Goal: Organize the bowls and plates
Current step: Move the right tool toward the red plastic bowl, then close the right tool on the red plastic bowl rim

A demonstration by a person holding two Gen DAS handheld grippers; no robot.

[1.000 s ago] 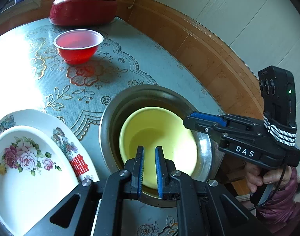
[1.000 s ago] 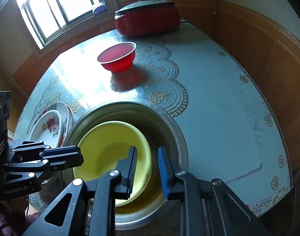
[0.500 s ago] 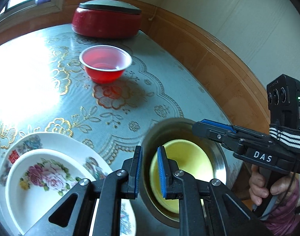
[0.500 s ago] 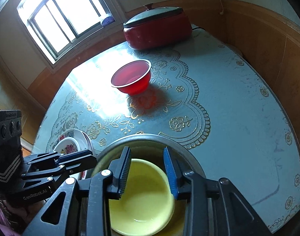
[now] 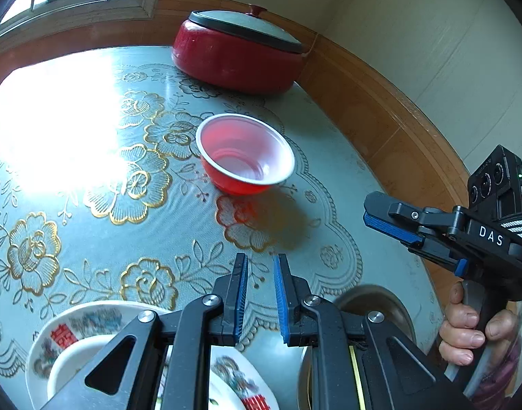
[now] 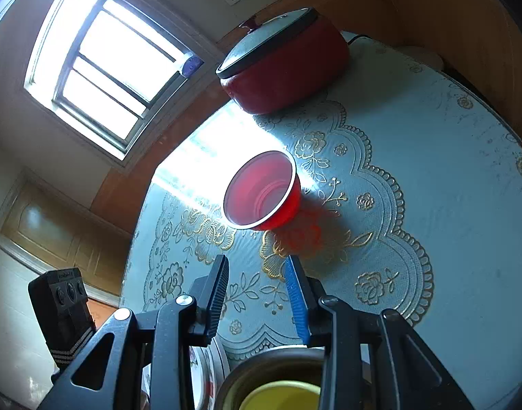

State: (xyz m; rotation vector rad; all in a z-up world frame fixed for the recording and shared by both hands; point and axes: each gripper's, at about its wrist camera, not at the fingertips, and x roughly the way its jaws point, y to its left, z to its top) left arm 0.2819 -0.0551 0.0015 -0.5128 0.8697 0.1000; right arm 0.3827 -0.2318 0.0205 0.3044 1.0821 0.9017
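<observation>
Above floral table (image 5: 90, 232), both tools (image 5: 259, 294) (image 6: 257, 297) level, empty, fingers apart, toward red bowl (image 5: 245, 153).

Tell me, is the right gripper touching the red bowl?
Apart. In the right wrist view, bare tablecloth shows between the right gripper and the red bowl.

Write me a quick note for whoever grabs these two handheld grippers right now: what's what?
Left gripper: open, empty, above the table.
Right gripper: open, empty, pointing toward the red bowl.
Done: yellow bowl sits inside the metal basin; white bowl rests on the floral plate.
Left: the red bowl stands alone mid-table; probably stack it next.
</observation>
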